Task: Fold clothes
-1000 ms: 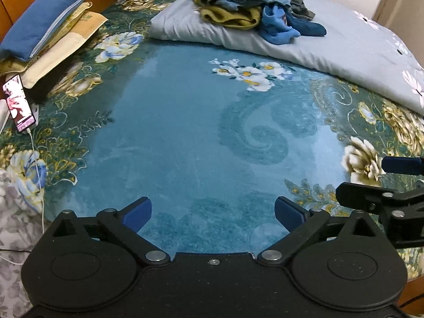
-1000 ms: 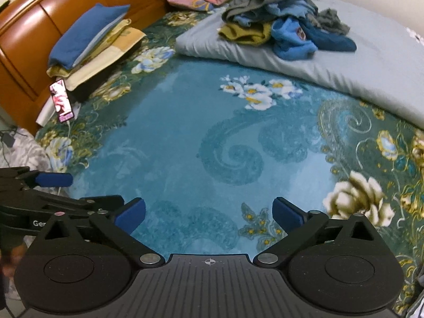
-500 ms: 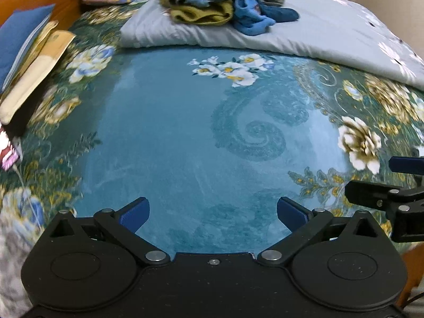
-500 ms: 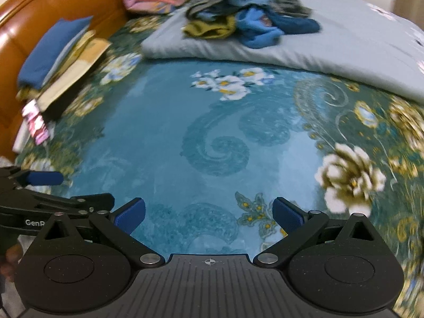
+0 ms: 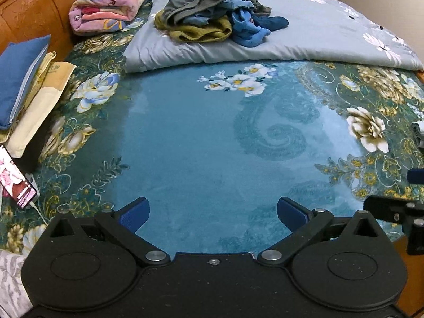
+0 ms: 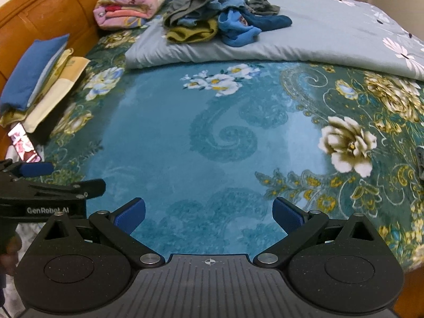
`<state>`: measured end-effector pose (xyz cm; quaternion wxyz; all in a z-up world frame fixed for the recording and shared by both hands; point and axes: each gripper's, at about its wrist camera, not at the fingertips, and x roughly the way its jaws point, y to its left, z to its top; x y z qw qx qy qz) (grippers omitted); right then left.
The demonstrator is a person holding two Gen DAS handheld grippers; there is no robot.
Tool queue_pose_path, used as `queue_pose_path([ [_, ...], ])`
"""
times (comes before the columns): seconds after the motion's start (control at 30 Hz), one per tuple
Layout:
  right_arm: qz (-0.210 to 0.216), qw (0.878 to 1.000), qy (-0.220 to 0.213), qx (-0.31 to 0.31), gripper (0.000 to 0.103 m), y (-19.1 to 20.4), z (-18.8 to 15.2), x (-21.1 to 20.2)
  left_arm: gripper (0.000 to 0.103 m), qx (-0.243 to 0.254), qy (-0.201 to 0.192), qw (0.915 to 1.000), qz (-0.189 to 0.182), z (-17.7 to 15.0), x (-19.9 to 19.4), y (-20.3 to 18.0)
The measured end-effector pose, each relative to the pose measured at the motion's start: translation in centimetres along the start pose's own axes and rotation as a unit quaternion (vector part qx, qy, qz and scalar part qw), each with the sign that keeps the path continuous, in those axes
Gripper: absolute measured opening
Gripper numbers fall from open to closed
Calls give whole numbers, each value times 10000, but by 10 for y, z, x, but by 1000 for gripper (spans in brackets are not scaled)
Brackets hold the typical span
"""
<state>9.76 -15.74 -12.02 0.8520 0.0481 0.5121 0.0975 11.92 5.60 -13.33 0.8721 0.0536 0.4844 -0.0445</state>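
The unfolded clothes pile (image 5: 212,18) sits at the far end of the bed, heaped on a pale grey quilt (image 5: 318,39) whose near edge runs across the bed: a grey garment on top, an olive one under it, blue pieces to the right. Just left of the pile, beside the quilt, lies a folded pink blanket (image 5: 108,8) against the wooden headboard (image 5: 39,5). Between the quilt edge and the grippers stretches a broad bare field of teal floral bedspread (image 5: 198,145), flat and unoccupied in the middle. Along its left margin lie a blue pillow (image 5: 18,79) stacked on cream cushions and a lit phone (image 5: 16,177) with a white cable; at the right margin a small grey folded item (image 5: 418,132) is cut off by the frame. The left gripper (image 5: 212,212) and right gripper (image 6: 208,212) both hover over the near edge with blue pads spread wide, holding nothing, close beside each other. A white wall rises behind the bed.
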Motion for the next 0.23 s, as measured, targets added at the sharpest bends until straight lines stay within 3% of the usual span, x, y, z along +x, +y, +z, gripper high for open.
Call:
queue_pose_path([
  [0.23, -158, 9998, -58, 65, 103, 8, -7, -5, 102, -123, 61, 9998, -138, -7, -1, 12],
])
